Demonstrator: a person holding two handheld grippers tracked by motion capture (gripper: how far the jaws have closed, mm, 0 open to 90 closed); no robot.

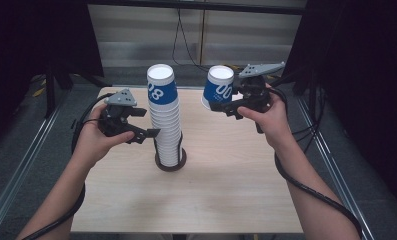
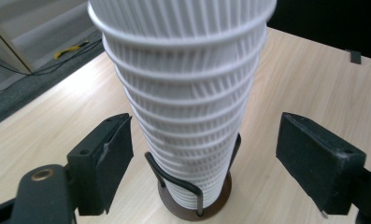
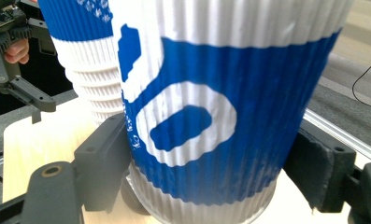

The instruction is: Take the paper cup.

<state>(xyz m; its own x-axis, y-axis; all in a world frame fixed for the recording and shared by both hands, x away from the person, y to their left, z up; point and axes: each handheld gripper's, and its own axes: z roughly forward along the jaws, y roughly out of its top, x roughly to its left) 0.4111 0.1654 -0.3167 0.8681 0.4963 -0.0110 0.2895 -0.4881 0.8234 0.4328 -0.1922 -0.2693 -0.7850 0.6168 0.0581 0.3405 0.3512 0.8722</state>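
Note:
A tall stack of ribbed white paper cups [image 1: 165, 120], upside-down and topped by a blue-banded cup, stands in a dark round wire holder [image 1: 171, 163] at mid-table. My left gripper [image 1: 147, 123] is at the stack's left side. In the left gripper view, the stack [image 2: 188, 107] stands between the pads [image 2: 113, 158] with a gap on both sides, so my left gripper [image 2: 202, 144] is open. My right gripper [image 1: 222, 101] is up at the far right, shut on a single blue-and-white cup [image 1: 219, 86] held upside-down; its jaws press both sides of the cup [image 3: 211, 126].
The light wooden table [image 1: 226, 190] has bare room in front of and to the right of the holder. Black cables trail from both grippers off the table edges. Dark curtains flank the scene, and grey floor with rails runs along both sides.

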